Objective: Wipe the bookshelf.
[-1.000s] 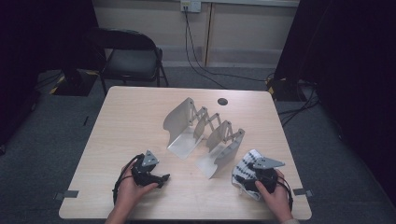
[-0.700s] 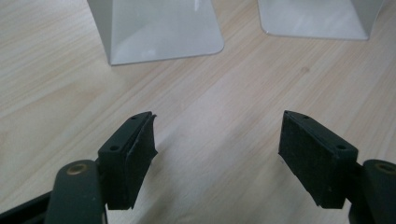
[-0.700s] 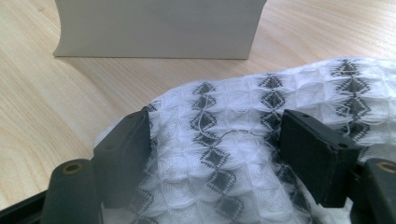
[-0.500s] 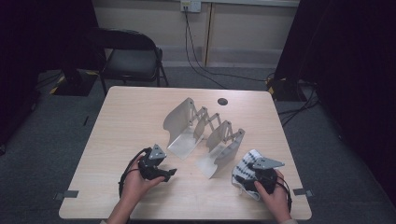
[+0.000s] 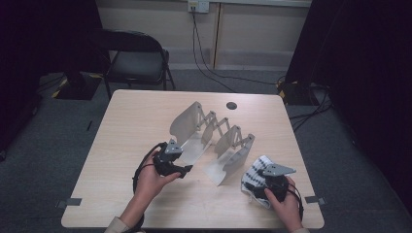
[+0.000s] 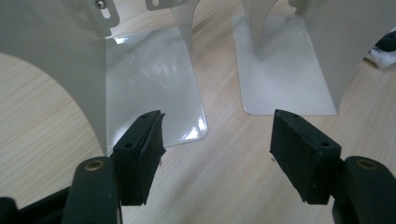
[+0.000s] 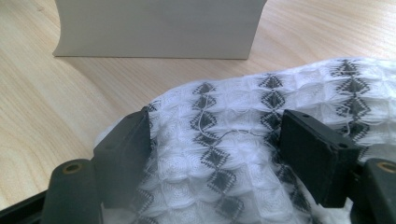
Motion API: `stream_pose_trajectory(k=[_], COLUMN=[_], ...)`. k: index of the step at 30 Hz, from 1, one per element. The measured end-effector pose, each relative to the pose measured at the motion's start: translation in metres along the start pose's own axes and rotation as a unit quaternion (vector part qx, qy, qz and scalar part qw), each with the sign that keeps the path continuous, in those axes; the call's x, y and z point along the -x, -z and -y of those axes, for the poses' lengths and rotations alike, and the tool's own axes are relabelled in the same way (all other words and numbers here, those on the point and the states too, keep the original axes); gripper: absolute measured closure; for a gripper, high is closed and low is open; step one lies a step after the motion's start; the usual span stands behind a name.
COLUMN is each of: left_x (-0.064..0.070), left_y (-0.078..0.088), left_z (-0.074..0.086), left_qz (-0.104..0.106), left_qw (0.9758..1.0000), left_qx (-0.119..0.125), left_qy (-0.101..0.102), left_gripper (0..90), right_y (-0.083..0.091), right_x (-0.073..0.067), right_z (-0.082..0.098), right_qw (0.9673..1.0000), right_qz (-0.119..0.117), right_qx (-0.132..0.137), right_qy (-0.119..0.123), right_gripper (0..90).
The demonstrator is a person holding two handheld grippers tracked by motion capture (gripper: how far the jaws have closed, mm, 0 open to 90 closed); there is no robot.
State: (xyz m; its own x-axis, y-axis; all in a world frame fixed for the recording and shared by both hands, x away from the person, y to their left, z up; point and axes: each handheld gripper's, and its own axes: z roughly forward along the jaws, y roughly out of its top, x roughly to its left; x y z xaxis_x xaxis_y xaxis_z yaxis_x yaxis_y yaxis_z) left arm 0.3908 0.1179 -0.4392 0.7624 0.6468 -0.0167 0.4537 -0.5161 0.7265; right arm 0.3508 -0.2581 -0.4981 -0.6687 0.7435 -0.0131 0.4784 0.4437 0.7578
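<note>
One metal rack [image 5: 214, 141], one cloth [image 5: 255, 177], one chair [image 5: 131, 58].

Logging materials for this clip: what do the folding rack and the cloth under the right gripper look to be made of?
Folding rack: probably thin sheet metal, pale grey and glossy; its flat plates mirror the light in the left gripper view. Cloth: woven waffle-textured fabric, likely cotton, white with dark diamonds and a loose thread.

The folded waffle-weave cotton cloth [image 7: 261, 154] is white, patterned with rows of dark grey diamonds; the expanding sheet-metal rack [image 5: 214, 141] is pale silver-grey and glossy; the wooden table top [image 5: 131, 126] is light beige with fine grain; the padded gripper jaws are matt black.
</note>
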Motion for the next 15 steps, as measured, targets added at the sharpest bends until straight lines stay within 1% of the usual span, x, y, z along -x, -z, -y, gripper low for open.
stream_pose_trajectory(k=[2, 3, 4, 7, 10, 11, 12, 15], left_x=[0.0, 0.001, 0.001, 0.001, 0.001, 0.001, 0.0, 0.001], left_y=[-0.001, -0.003, -0.002, -0.004, -0.006, -0.007, -0.007, -0.01], left_z=[-0.002, -0.006, -0.008, -0.015, -0.02, -0.022, -0.024, -0.03], left_qz=[-0.001, 0.003, 0.002, 0.005, 0.002, 0.007, 0.006, 0.007], left_qw=[1.0, 1.0, 1.0, 1.0, 1.0, 1.0, 1.0, 0.9999], left_qx=[-0.003, 0.001, -0.005, -0.002, 0.002, 0.005, 0.002, 0.002], left_qy=[-0.002, 0.003, -0.006, -0.004, -0.007, -0.001, -0.004, -0.01], left_gripper=[34.5, 34.5, 34.5, 34.9, 35.0, 35.2, 35.2, 35.4], right_y=[0.0, 0.0, 0.0, 0.0, 0.0, 0.0, 0.0, 0.0], right_x=[0.0, 0.0, 0.0, 0.0, 0.0, 0.0, 0.0, 0.0], right_z=[0.0, 0.0, 0.0, 0.0, 0.0, 0.0, 0.0, 0.0], right_qw=[1.0, 1.0, 1.0, 1.0, 1.0, 1.0, 1.0, 1.0], right_qz=[0.0, 0.0, 0.0, 0.0, 0.0, -0.001, 0.0, -0.001], right_qx=[0.0, 0.0, 0.0, 0.0, 0.0, 0.0, 0.0, 0.0], right_qy=[0.0, 0.0, 0.0, 0.0, 0.0, -0.001, 0.0, -0.001], right_gripper=[24.9, 24.9, 24.9, 24.9, 24.9, 24.9, 24.9, 24.9])
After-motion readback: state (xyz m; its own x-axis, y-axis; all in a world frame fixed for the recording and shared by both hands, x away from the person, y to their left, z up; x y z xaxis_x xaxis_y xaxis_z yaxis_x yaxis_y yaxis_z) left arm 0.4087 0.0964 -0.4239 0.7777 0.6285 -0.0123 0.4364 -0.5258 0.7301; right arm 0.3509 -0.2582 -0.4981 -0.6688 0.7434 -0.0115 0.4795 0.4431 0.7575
